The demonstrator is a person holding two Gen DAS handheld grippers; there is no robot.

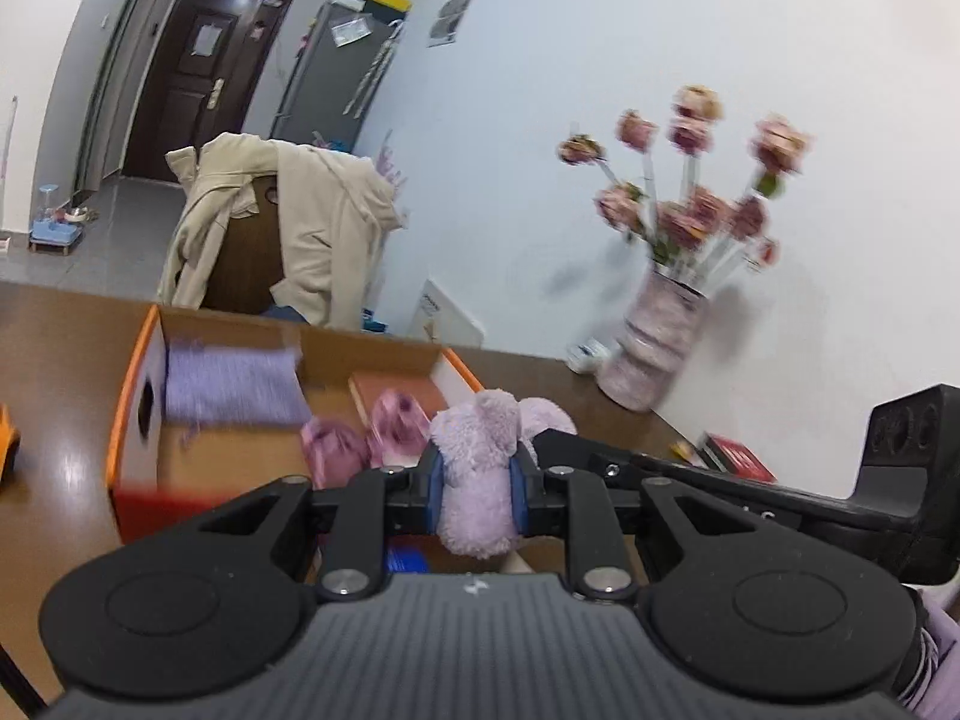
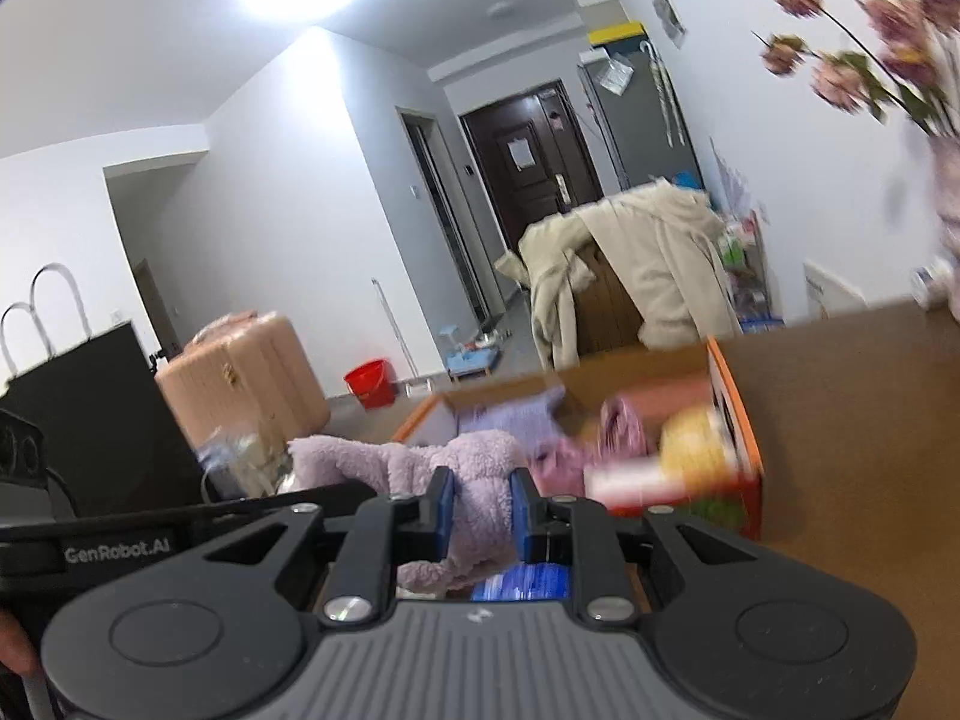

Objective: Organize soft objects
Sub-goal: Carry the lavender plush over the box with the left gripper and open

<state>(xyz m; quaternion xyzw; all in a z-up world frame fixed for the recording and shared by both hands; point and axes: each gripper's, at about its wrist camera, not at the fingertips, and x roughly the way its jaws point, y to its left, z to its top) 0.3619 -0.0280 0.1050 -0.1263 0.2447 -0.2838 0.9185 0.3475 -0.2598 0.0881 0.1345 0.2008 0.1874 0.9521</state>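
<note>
A fluffy lilac plush toy (image 1: 480, 468) is held by both grippers above the near end of an open cardboard box (image 1: 144, 372). My left gripper (image 1: 478, 483) is shut on one part of it, blue pads pressing its sides. My right gripper (image 2: 481, 510) is shut on another part of the same plush toy (image 2: 444, 468). Inside the box lie a folded lilac knit cloth (image 1: 231, 384), pink soft items (image 1: 366, 438) and a yellow soft thing (image 2: 690, 450) at the box's (image 2: 738, 414) right end. The right gripper's body (image 1: 840, 498) shows at the right of the left wrist view.
The box stands on a brown table (image 1: 54, 450). A vase of pink flowers (image 1: 660, 336) stands by the white wall at the right, with a red book (image 1: 738, 459) near it. A chair draped with a beige coat (image 1: 312, 222) is behind the table. A black bag (image 2: 90, 408) stands left.
</note>
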